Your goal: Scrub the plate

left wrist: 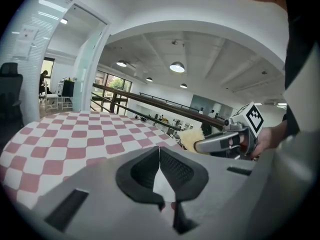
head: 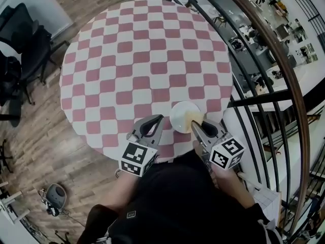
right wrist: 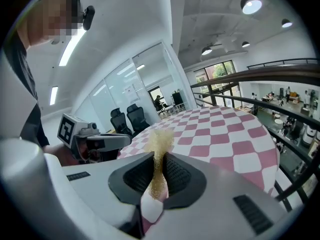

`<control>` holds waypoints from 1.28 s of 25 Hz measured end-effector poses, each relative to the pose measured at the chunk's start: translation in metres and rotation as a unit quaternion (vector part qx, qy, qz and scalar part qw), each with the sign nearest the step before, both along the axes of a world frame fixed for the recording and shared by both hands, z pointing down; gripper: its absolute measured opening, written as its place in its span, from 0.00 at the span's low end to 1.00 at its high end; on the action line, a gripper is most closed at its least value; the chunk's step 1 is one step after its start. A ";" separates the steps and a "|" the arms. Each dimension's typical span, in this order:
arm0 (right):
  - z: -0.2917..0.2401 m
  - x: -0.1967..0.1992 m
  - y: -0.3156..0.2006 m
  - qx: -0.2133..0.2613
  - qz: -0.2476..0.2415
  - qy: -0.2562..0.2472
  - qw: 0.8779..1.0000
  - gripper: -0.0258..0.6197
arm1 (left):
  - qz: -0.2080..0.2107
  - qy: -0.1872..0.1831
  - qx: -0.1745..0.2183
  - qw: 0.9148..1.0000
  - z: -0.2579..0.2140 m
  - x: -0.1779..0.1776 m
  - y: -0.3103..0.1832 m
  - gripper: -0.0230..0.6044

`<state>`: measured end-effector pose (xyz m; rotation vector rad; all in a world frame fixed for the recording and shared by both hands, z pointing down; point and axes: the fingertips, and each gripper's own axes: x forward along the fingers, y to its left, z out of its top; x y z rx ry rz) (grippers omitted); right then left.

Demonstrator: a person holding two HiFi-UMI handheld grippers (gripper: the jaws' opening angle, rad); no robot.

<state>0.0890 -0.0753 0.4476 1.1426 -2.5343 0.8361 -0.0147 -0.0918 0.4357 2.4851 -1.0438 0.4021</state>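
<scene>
A small white plate (head: pixel 181 115) lies on the pink-and-white checked tablecloth (head: pixel 142 60) near the table's front edge. My right gripper (head: pixel 194 124) is shut on a yellow sponge (head: pixel 195 117), which rests over the plate's right side. In the right gripper view the sponge (right wrist: pixel 159 154) sticks up, pinched between the jaws, and it hides the plate. My left gripper (head: pixel 160 118) hovers just left of the plate, shut with nothing in it. The left gripper view shows its jaws (left wrist: pixel 159 152) closed together, and the right gripper (left wrist: pixel 220 143) with the sponge (left wrist: pixel 190 138) off to the right.
A dark curved railing (head: pixel 264 44) runs close round the table's right side, with a drop to a lower floor beyond it. Black office chairs (head: pixel 20 44) stand on the wooden floor at the left. The person's body is against the table's front edge.
</scene>
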 end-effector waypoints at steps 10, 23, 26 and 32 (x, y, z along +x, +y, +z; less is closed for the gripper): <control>0.062 0.002 -0.005 -0.039 -0.014 0.012 0.999 0.12 | 0.031 -0.021 -0.065 0.997 0.078 0.031 -0.002 0.08; 0.129 0.010 -0.012 -0.113 -0.029 0.054 0.992 0.12 | 0.048 -0.052 -0.164 0.984 0.155 0.048 0.004 0.34; 0.142 -0.003 -0.018 -0.120 -0.050 0.077 0.989 0.12 | 0.047 -0.057 -0.179 0.981 0.168 0.043 0.005 0.34; 0.180 -0.026 -0.016 -0.127 -0.140 0.187 0.964 0.12 | 0.061 -0.082 -0.203 0.974 0.189 0.044 0.020 0.34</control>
